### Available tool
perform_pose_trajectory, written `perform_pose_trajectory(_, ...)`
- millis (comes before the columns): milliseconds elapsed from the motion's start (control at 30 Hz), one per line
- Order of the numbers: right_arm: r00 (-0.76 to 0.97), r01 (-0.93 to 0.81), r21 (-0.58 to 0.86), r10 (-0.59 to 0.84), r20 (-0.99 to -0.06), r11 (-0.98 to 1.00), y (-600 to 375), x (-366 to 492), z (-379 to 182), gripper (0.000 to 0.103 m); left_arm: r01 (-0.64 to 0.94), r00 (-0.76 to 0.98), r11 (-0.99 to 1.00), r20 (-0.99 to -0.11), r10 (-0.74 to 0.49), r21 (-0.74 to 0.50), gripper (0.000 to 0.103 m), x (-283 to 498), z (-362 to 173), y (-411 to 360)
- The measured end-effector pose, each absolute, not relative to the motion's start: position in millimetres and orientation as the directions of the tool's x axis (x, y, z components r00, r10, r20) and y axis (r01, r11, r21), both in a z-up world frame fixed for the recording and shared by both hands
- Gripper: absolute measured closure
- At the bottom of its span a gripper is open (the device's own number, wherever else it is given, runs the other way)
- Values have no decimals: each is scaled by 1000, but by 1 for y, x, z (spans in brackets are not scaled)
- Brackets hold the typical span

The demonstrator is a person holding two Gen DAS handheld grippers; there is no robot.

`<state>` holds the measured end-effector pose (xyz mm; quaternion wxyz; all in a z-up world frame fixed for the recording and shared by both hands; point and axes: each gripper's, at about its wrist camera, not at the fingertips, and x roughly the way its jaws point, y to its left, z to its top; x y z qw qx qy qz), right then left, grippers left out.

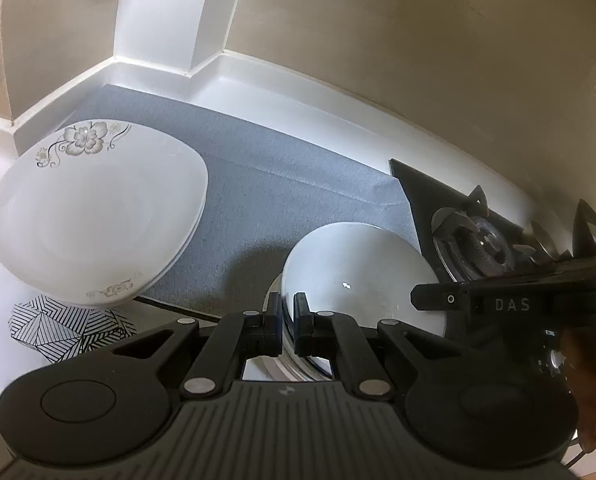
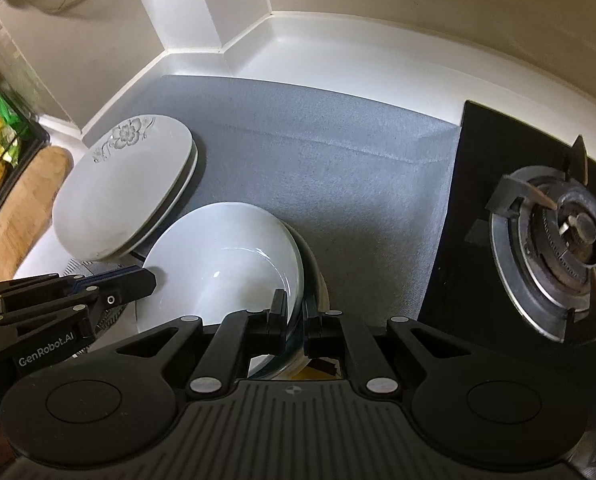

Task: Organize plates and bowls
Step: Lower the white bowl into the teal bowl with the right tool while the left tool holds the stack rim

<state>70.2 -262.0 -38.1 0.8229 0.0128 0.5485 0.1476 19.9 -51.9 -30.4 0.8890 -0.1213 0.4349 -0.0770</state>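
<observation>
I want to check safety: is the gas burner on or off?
Off, it seems: the gas burner shows no flame, and nothing stands on it.

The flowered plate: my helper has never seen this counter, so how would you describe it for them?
Start at the grey mat beside the gas burner. At the mat's far-left corner sits a stack of white plates; the flowered plate is the top one. It has a grey flower on its rim, unlike the plain white bowl next to it.
</observation>
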Motion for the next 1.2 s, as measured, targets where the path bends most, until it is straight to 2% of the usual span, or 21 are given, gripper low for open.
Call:
perform_pose_trajectory(700,377,-273,99,201,-904,957,-252,67,-32,92,18,598,974,-778,-191,-225,98,24,-27,-63)
perform_pose_trajectory(1133,409,-271,126,233,-882,954,-260,76,-33,92,11,596,976,-782,-182,-219,98,26,-28,-65)
perform_pose_trajectory(1200,407,-270,128,234,-883,954,-260,77,-34,95,8,596,976,-783,-181,-219,98,26,-29,-65)
